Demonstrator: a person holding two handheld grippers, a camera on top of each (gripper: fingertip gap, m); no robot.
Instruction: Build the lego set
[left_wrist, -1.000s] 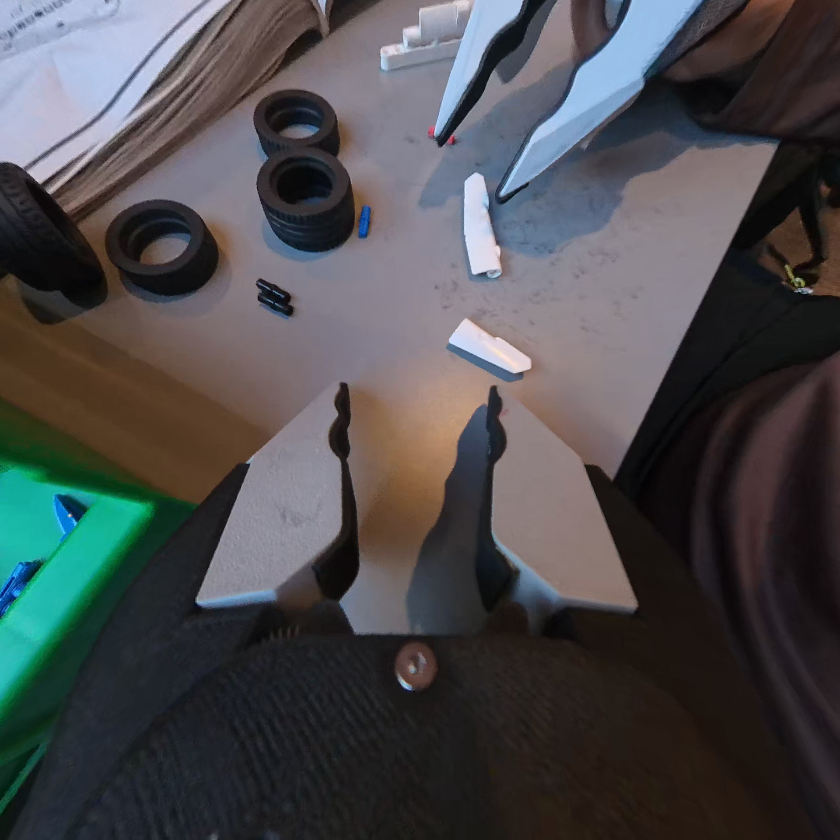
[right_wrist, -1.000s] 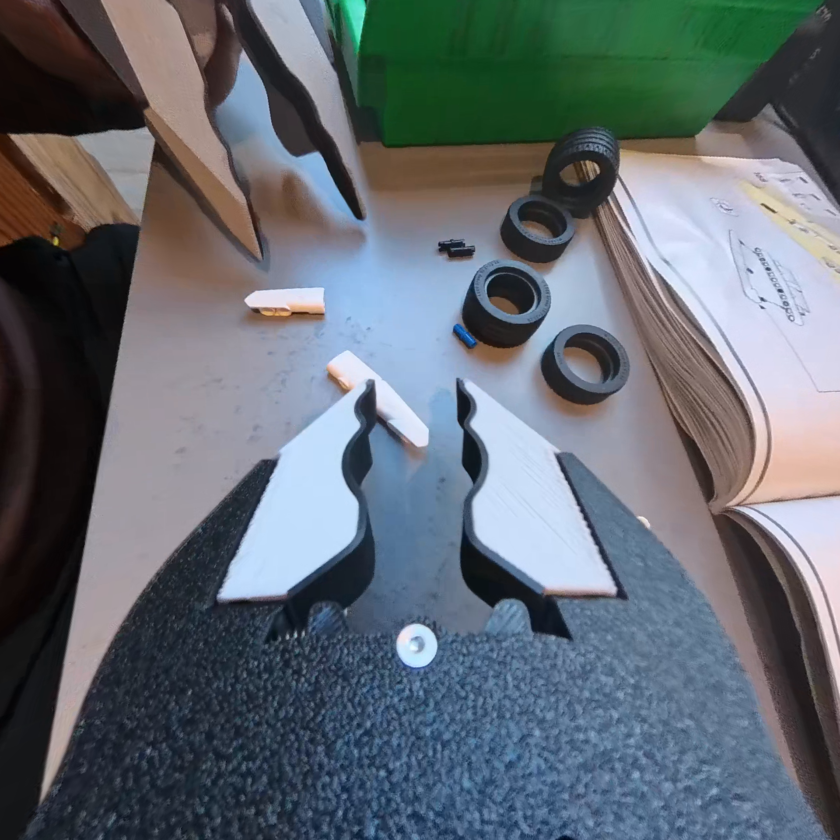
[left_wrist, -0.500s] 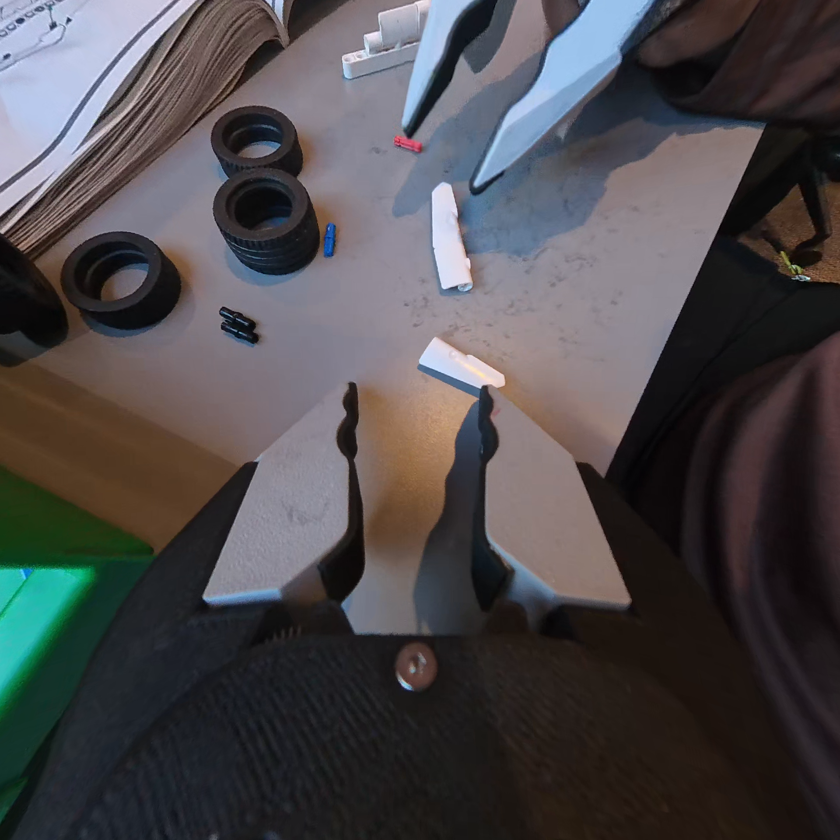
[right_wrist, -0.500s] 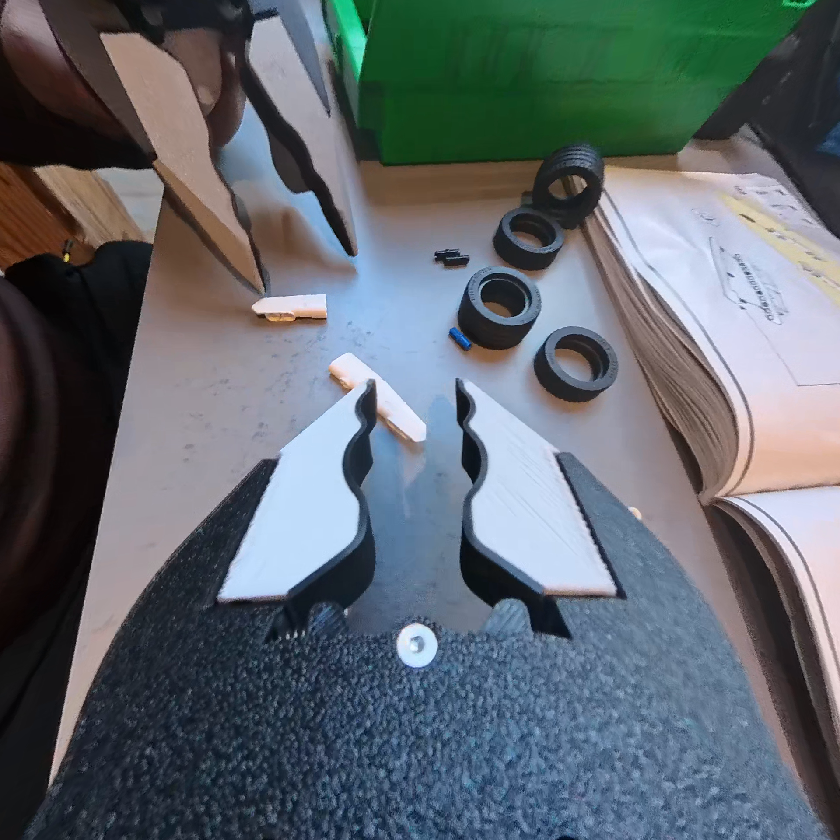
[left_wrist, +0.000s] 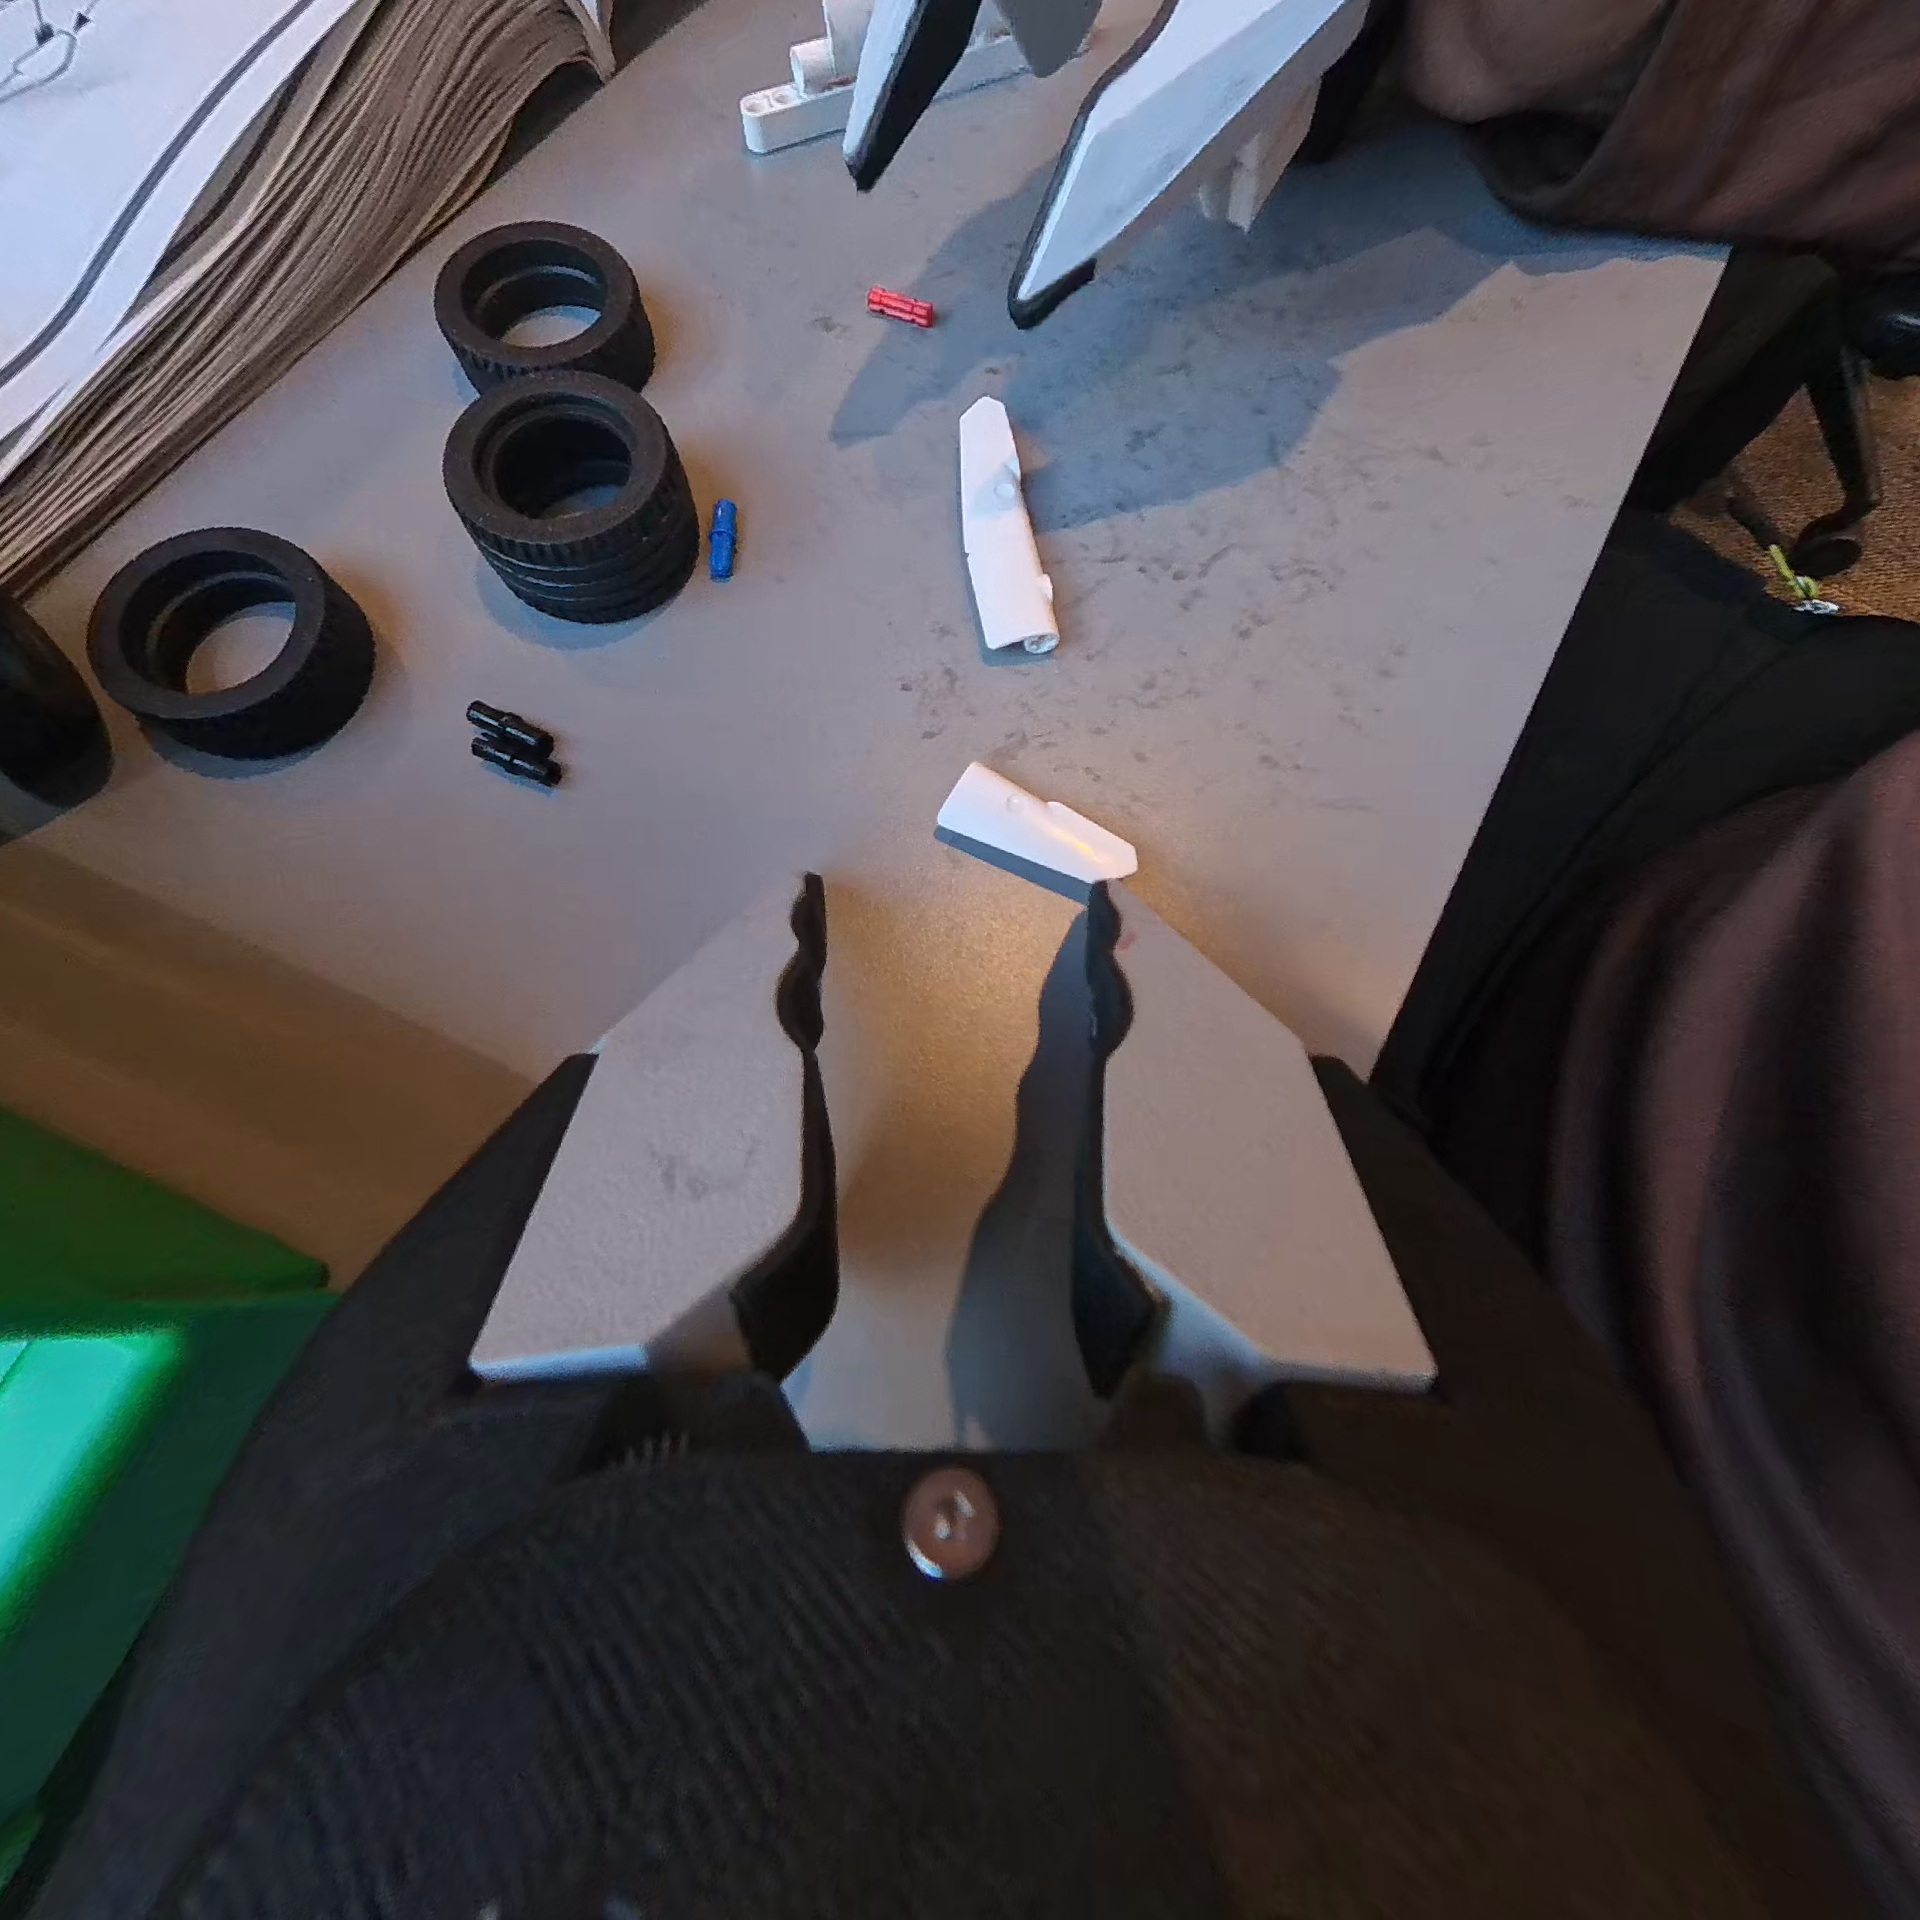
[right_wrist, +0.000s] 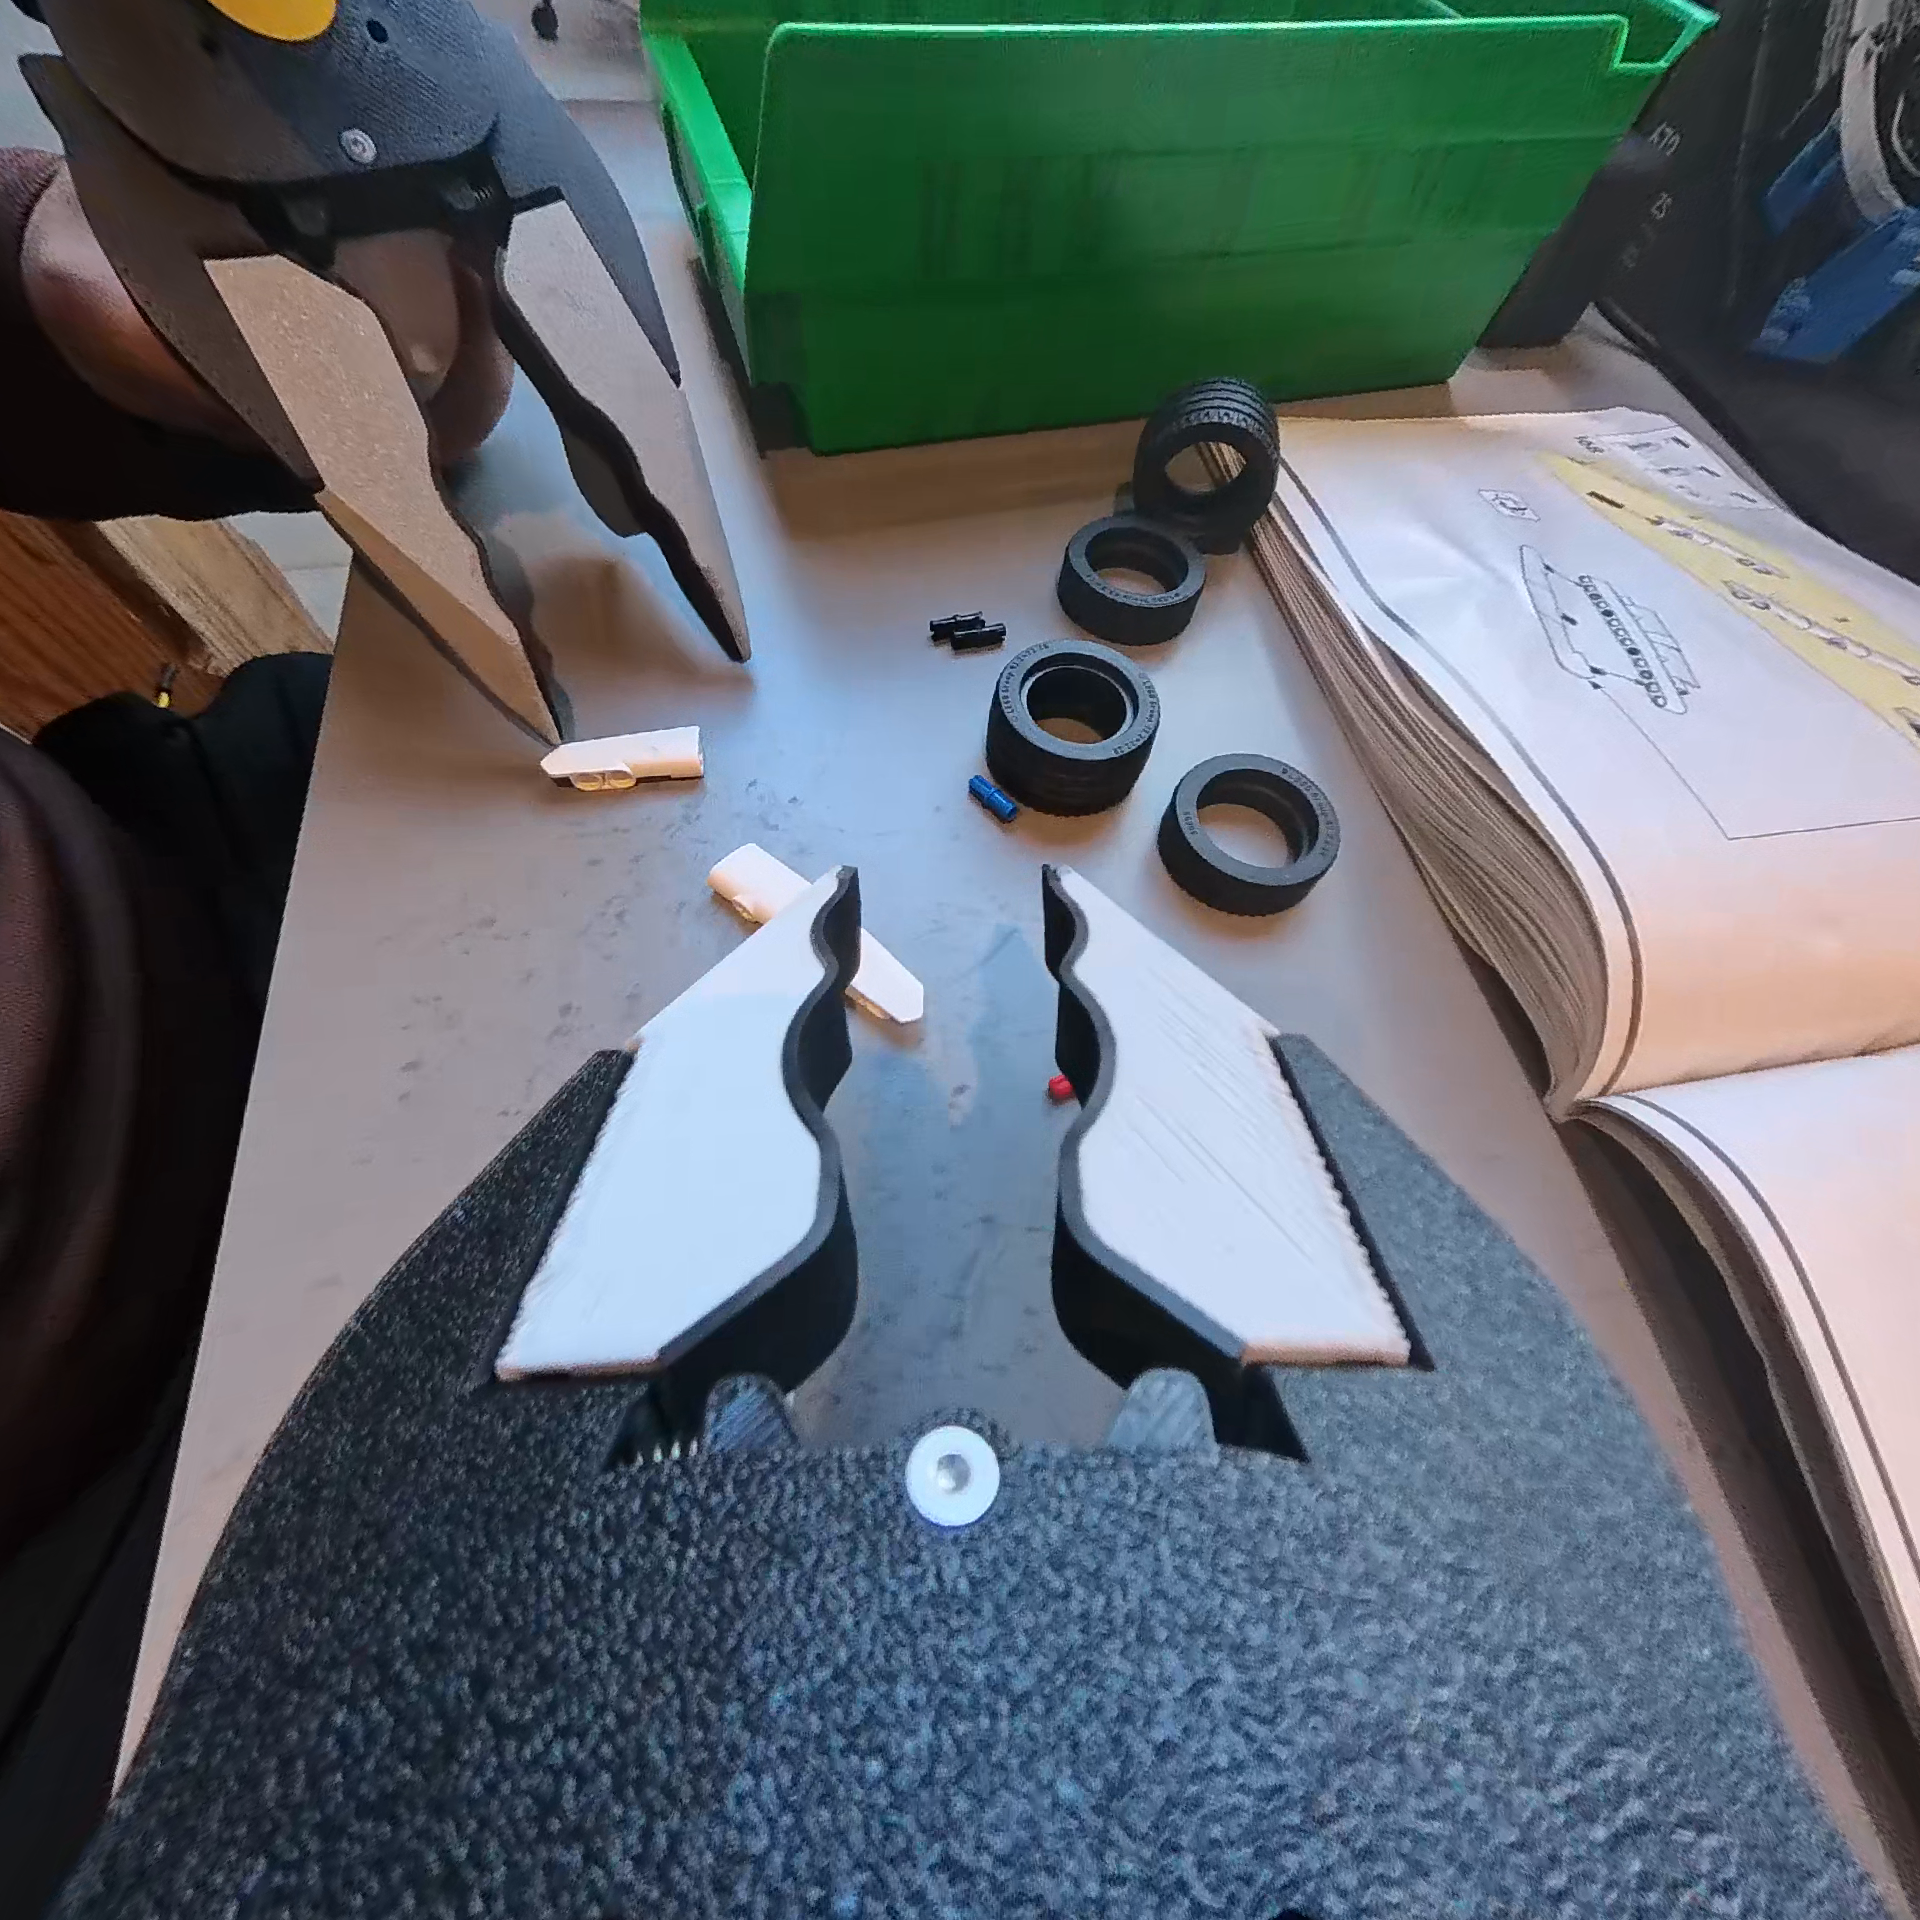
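While both tools gape, green bin (right_wrist: 1143, 208) — right view only.

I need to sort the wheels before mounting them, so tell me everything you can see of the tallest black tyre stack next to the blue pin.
The tyre stack looks like matte black rubber, ribbed with tread grooves round its side. How many tyres it holds is unclear. It lies flat on the grey table with its open hole facing up. The small blue pin lies close against its base. Single tyres lie apart on either side. No gripper touches it.
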